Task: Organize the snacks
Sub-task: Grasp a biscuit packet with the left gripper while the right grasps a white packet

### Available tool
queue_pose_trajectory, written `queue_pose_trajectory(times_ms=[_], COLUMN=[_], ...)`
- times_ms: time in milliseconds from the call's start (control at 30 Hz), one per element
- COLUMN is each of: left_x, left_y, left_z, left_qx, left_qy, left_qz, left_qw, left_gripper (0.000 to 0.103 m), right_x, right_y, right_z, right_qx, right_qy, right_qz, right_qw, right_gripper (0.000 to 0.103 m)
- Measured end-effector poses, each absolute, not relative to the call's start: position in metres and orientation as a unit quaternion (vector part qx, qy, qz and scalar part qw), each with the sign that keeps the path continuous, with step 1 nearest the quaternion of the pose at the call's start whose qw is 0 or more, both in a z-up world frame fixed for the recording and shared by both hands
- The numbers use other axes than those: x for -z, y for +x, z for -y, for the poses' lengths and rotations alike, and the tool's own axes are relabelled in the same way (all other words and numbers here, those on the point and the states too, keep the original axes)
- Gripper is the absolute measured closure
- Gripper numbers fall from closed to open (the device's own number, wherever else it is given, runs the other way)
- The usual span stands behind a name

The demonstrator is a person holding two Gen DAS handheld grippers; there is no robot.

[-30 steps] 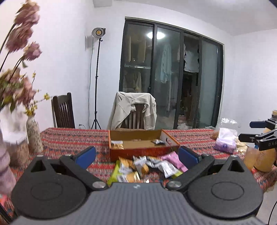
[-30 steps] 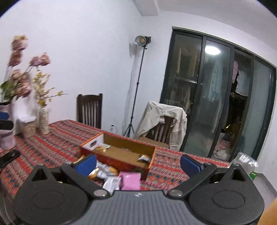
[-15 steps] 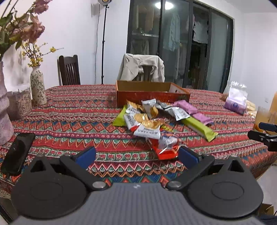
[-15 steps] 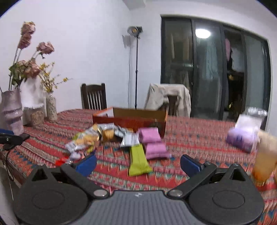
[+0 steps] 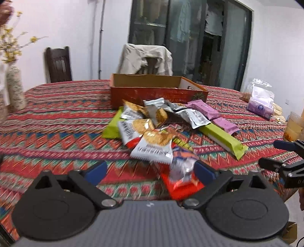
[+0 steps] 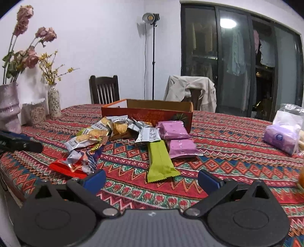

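The left hand-held gripper [image 5: 150, 172] stands spread, its jaws just having narrowed, a red snack packet [image 5: 182, 183] beside its right pad, untouched. The right hand-held gripper [image 6: 152, 179] gapes wide above the table [image 6: 228, 152], near a green bar [image 6: 160, 161].

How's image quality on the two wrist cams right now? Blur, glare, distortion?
Left wrist view: motion-smeared, worst on the tablecloth and the red packet near the left gripper. Right wrist view: sharp; studio lamp flares, a ceiling light reflects in the glass doors; fisheye bends the door frames, dark corners.
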State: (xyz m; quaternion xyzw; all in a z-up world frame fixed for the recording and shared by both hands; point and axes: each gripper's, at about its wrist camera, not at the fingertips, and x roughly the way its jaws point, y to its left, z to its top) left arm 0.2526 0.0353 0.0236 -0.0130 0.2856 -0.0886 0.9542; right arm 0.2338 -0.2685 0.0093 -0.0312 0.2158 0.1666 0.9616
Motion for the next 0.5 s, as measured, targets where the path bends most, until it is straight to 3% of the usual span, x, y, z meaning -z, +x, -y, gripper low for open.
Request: queue_pose_trajectory(times_ms=[33,100,333,433,500], left_x=[-0.022,-0.018,-0.002,0.003,0.003], left_y=[0.263,0.285,0.331,0.338,0.339], left_z=[-0.033,-0.03,-0.026,-0.028,-0.031], left_qx=[0.091,0.094,0.119,0.133,0.141], left_qy=[-0.01,-0.006,-0.004,-0.015,-0.024], left_qz=[-0.291,-0.301,-0.32,-0.323,-0.319], left_qw=[0.952,0.949,0.94,0.937,0.937], left_gripper=[0.019,0.026,0.029,0.049,0.051], right_x=[-0.008,-0.008,-0.014,-0.016,-0.015], right_y=[0.241,0.257,0.323,0.354,0.378], right_z=[0.266,0.26,0.232,0.215,0.202], right_qx=[-0.167,-0.168,-0.183,-0.195,-0.2], right_qy=[-0.032,-0.034,-0.056,-0.069,-0.08], right_qz=[-0.219,-0.226,-0.244,-0.248,-0.258], right_qw=[0.961,0.959,0.951,0.947,0.942], right_gripper=[0.001,0.001,0.016,0.024,0.033])
